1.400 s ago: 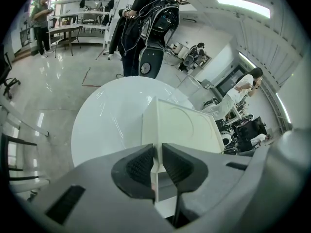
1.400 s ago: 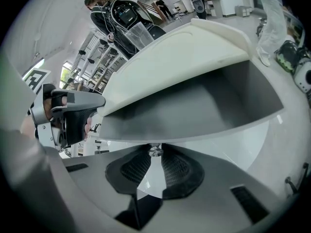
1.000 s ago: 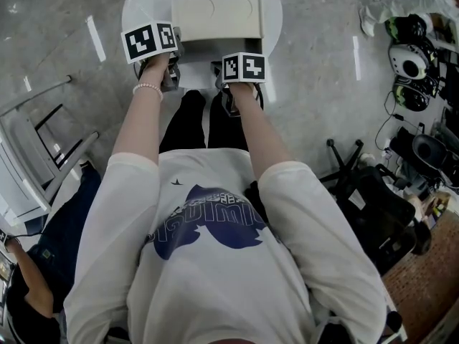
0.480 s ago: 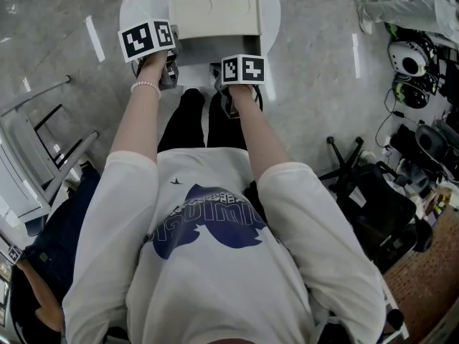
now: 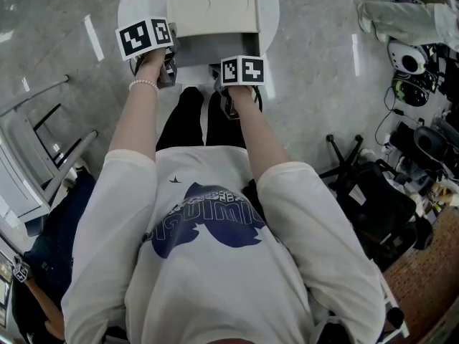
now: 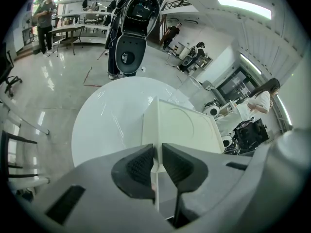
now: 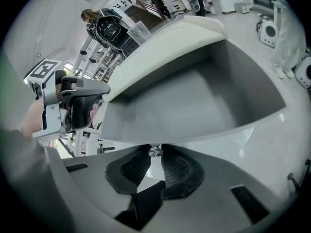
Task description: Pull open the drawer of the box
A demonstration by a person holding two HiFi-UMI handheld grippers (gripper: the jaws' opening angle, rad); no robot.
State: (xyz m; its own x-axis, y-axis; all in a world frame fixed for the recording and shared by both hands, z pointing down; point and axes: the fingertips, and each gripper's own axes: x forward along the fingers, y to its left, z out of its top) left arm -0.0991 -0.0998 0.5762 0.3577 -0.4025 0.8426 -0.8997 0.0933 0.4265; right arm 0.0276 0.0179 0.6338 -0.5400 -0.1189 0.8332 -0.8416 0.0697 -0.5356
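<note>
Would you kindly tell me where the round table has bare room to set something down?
The widest bare patch of the table lies left of the box, to the rim. Right of the box only a narrow strip shows. The near side is crowded by the open drawer, left gripper and right gripper.

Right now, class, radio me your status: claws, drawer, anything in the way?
Left claw clamped on box edge. Right claw clamped on drawer knob. Drawer out, nothing seen inside. No obstruction seen in front.
</note>
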